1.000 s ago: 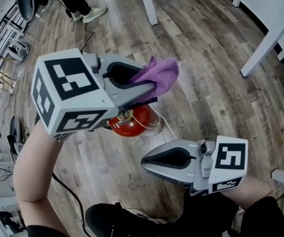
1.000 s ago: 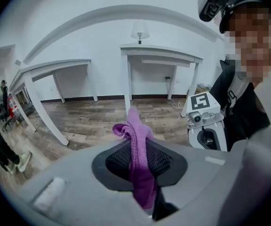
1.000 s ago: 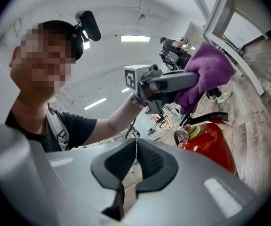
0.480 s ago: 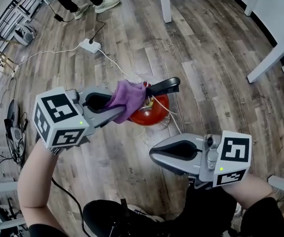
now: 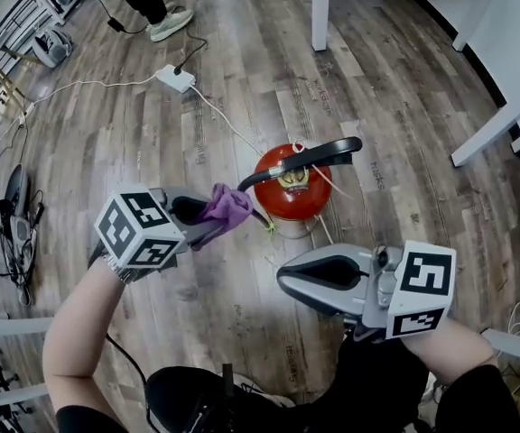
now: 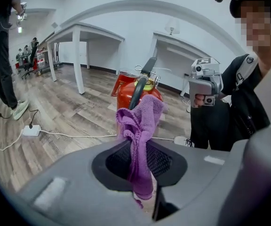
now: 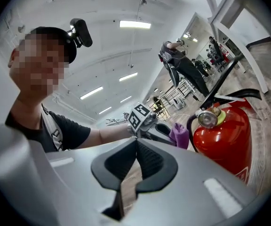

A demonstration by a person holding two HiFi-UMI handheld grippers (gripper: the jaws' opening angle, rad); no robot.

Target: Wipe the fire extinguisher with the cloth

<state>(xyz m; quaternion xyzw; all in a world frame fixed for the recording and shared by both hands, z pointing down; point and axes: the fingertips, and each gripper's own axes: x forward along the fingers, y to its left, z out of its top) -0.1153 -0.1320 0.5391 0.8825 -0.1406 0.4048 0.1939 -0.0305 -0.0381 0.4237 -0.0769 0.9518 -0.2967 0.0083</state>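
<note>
Purple cloth [image 6: 140, 126] sat pinched in my left gripper's [image 5: 213, 224] jaws, bunched out past the tips. Red fire extinguisher [image 5: 289, 197] stood on the wood floor [image 5: 395, 106] just ahead of that gripper, cloth near its side, contact unclear. My right gripper [image 5: 283, 281] was closed on nothing, beside the cylinder. Step, I'd judge: approach, wiping not begun. Next move needs the cloth pressed on the red body and dragged across, clear of the black handle [image 5: 310, 159].

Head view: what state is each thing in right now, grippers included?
left gripper: shut on cloth.
right gripper: shut, empty.
cloth: bunched, pinched in left gripper, close beside fire extinguisher; contact unclear.
fire extinguisher: upright on floor, unheld.
power strip: lying on floor, cable plugged in.
</note>
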